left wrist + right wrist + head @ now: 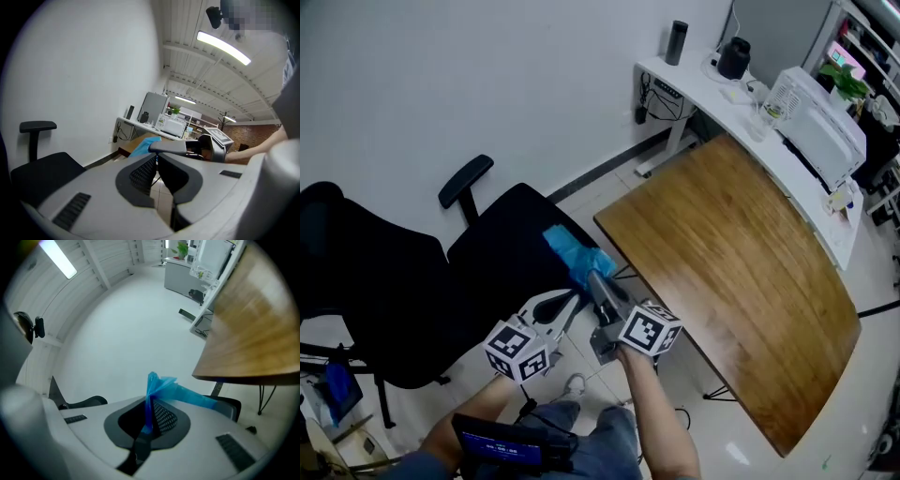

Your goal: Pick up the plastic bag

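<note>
wooden table (741, 262), chair (394, 272), white wall (441, 75); right tool (151, 414) grips plastic bag (569, 247)

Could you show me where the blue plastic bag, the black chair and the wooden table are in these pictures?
blue plastic bag (572, 251), head view, its crumpled middle.
black chair (502, 246), head view, the seat cushion.
wooden table (741, 272), head view, the bare middle of its top.
</note>
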### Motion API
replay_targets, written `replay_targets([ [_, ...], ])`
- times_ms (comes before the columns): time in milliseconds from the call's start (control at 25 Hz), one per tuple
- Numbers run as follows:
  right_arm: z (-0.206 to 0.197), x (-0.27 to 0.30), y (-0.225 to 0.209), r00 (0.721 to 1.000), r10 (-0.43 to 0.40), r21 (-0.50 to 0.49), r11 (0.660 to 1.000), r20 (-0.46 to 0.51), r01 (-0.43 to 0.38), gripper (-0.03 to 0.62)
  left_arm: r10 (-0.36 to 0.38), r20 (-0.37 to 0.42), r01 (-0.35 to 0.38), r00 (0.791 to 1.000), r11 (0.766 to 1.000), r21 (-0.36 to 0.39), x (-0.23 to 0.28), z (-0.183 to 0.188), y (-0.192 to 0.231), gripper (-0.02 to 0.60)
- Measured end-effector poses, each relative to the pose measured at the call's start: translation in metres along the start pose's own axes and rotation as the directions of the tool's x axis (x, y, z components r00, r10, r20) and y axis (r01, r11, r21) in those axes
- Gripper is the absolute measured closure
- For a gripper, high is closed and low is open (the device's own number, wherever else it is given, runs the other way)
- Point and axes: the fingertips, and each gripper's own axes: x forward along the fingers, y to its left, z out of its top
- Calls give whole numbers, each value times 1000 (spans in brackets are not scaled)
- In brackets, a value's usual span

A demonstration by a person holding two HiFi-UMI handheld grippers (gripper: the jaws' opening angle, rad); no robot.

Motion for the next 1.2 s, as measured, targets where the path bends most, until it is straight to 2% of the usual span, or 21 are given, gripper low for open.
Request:
replay_targets([
  [320,45,59,44,996,67,-91,993,-52,-71,590,44,98,-44,994,999,-7,8,66,30,558],
  [880,140,130,49,972,197,-149,965,-126,-215,590,123,206,-130,971,991,23,82,159,69,558],
  [1200,175,160,49,949,270,-142,945,-162,-293,590,163,233,-176,959,984,38,103,188,84,558],
])
